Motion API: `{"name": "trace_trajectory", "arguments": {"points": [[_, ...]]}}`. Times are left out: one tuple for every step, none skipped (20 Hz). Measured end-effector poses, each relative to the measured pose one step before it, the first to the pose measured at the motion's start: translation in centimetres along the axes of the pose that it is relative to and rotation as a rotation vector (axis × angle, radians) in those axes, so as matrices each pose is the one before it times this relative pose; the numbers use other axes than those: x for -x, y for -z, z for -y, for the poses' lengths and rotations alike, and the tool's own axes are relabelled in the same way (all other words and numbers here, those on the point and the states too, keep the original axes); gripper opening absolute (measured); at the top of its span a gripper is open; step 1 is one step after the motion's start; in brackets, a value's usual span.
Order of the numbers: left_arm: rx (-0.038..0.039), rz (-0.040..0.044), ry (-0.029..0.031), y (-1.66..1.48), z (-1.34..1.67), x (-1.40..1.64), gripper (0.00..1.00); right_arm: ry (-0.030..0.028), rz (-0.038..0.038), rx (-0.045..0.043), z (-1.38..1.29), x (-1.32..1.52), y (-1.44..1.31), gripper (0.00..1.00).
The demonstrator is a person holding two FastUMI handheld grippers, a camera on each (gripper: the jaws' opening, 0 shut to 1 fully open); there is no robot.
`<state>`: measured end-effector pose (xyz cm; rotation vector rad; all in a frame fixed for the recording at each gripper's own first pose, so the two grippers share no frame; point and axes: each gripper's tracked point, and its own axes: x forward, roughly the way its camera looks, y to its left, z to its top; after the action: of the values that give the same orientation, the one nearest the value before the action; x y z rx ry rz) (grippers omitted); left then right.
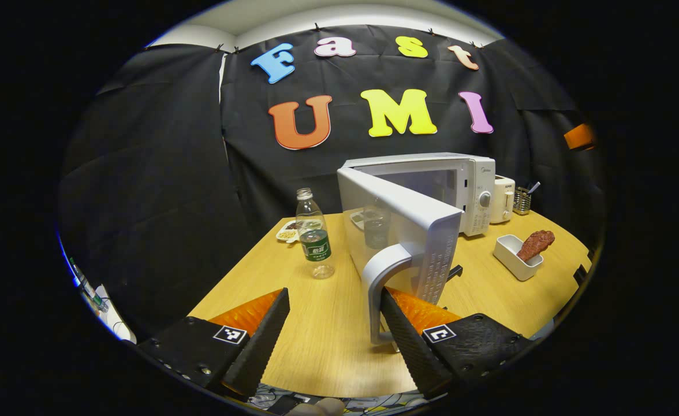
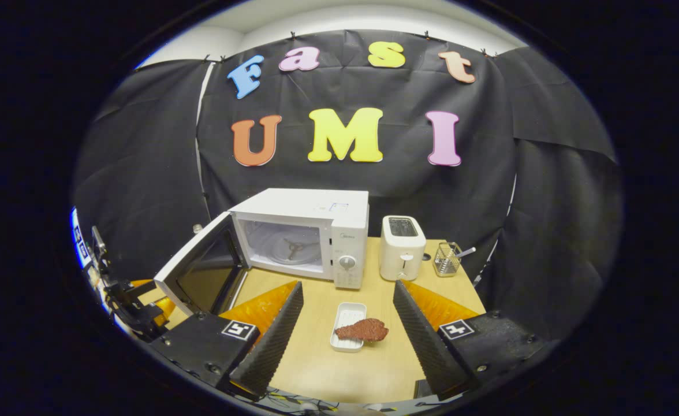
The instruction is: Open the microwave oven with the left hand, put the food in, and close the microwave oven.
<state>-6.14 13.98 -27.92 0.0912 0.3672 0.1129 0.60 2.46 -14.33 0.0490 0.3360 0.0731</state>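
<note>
- left tongs [image 1: 335, 332] spread wide; the white microwave's [image 1: 432, 188] open door [image 1: 400, 231] stands just ahead, its curved handle [image 1: 381, 277] at the right finger, contact unclear.
- right tongs [image 2: 348, 323] spread too, gripping nothing.
- between the right tongs' fingers, just ahead: a white rectangular plastic tray [image 2: 346, 315] holding a reddish-brown piece of food [image 2: 362, 330], which overhangs the rim.
- beyond it, the microwave cavity [image 2: 284, 245] shows only its glass turntable.
- ahead-left of the left tongs: a clear plastic bottle [image 1: 313, 234], uncapped, green label.

White microwave [image 2: 316, 231] door [image 1: 400, 231] open; reddish food [image 2: 362, 330] on tray.
</note>
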Motion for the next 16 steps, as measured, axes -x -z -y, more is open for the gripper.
{"name": "trace_trajectory", "arguments": {"points": [[-0.00803,-0.00188,-0.0214,0.081,-0.893,0.23,0.95,0.00535,-0.01394,-0.00133,0.468,-0.392,0.662,1.0],[-0.01704,0.00551,-0.02459,0.0,-1.03,0.312,0.95,0.00342,-0.01294,-0.00664,0.474,-0.481,0.772,1.0],[-0.01134,-0.00402,-0.0189,0.163,-0.773,0.199,0.95,0.00344,-0.01237,-0.01038,0.451,-0.545,0.62,1.0],[0.00513,-0.0132,-0.00724,0.187,-0.346,0.274,0.95,0.00185,-0.01394,-0.00756,0.439,-0.64,0.842,1.0],[-0.00479,-0.00392,-0.01671,0.142,-0.51,0.292,0.95,0.00416,-0.01878,-0.00293,0.531,-0.712,0.799,1.0],[-0.00629,-0.00475,-0.01606,0.093,-0.541,0.092,0.95,0.001,-0.0197,-0.00234,0.567,-0.812,0.888,1.0],[0.00048,-0.00538,-0.01359,0.109,-0.47,0.358,0.95,-0.00621,-0.01946,-0.00962,0.443,-0.657,0.827,1.0],[0.0069,0.00113,-0.00655,-0.152,-0.242,0.383,0.95,-0.0112,-0.02325,-0.01491,0.451,-0.881,0.918,1.0],[0.00277,-0.00142,-0.00447,-0.071,-0.021,0.337,0.95,-0.0152,-0.02728,-0.01826,0.341,-0.91,0.915,1.0],[0.00115,-0.00325,-0.00815,-0.09,-0.069,0.459,0.95,-0.01722,-0.02747,-0.02014,0.442,-0.992,1.0,1.0],[0.00361,0.00202,-0.00113,-0.3,0.14,0.523,0.95,-0.00759,-0.03121,-0.01848,0.377,-1.023,1.011,1.0],[0.00515,0.00298,-0.00245,-0.524,0.329,0.488,0.95,-0.0033,-0.03054,-0.01682,0.639,-1.066,0.9,1.0],[0.01075,-0.00264,0.00166,-0.28,0.382,0.371,0.95,-0.0083,-0.02803,-0.01408,0.79,-1.063,0.84,0.91],[0.01449,-0.00003,0.00379,-0.459,0.779,0.478,0.95,-0.0137,-0.01861,-0.01496,0.388,-0.911,0.479,1.0],[0.01278,0.00354,0.00221,-0.576,0.584,0.417,0.95,-0.02096,-0.02777,-0.01897,0.358,-0.827,0.561,1.0],[0.0128,0.0018,0.00335,-0.653,0.75,0.407,0.95,-0.03512,-0.02656,-0.02217,0.061,-1.046,0.497,1.0]]}}
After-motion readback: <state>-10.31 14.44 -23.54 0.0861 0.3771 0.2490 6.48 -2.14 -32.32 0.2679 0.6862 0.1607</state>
